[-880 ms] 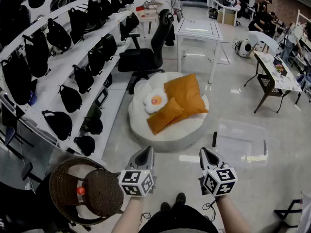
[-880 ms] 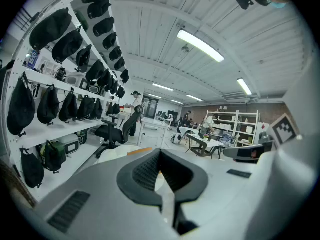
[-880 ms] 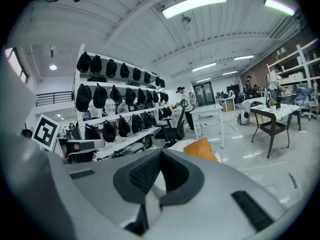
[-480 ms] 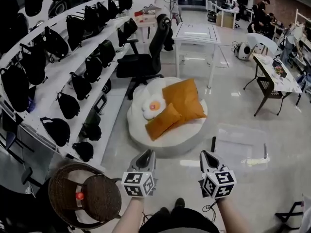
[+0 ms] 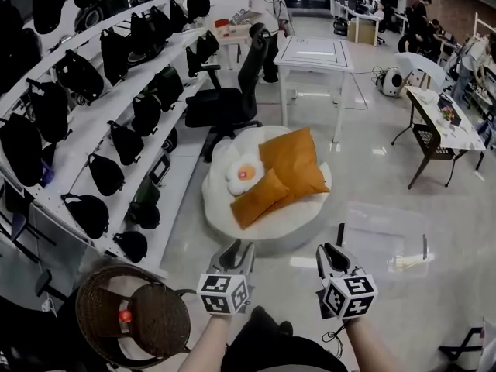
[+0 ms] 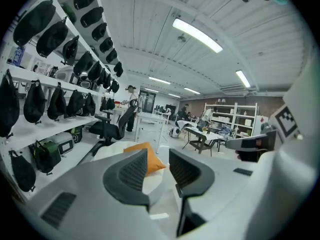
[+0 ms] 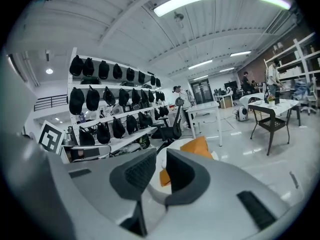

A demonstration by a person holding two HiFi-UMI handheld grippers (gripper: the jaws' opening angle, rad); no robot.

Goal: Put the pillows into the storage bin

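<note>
jaws apart, left gripper (image 5: 236, 247) and right gripper (image 5: 330, 251) face pillows (image 5: 292, 160) near chair (image 5: 233, 101).

i stand in a large open work room, something between an office and a lab. on my left, a long white stepped shelving unit (image 5: 74, 149) carries rows of black bags (image 5: 105, 173), stored like equipment. a black wheeled office chair (image 5: 232, 103) and a white square table on thin legs (image 5: 314, 53) are on the glossy pale floor (image 5: 372, 169). further back i see desks with dark monitors (image 5: 364, 10), some people (image 5: 422, 10) near them, and a red brick wall (image 5: 457, 2). there is also an open white rack with boxes (image 6: 235, 116), and long strip lamps on the ceiling (image 6: 197, 35).
</note>
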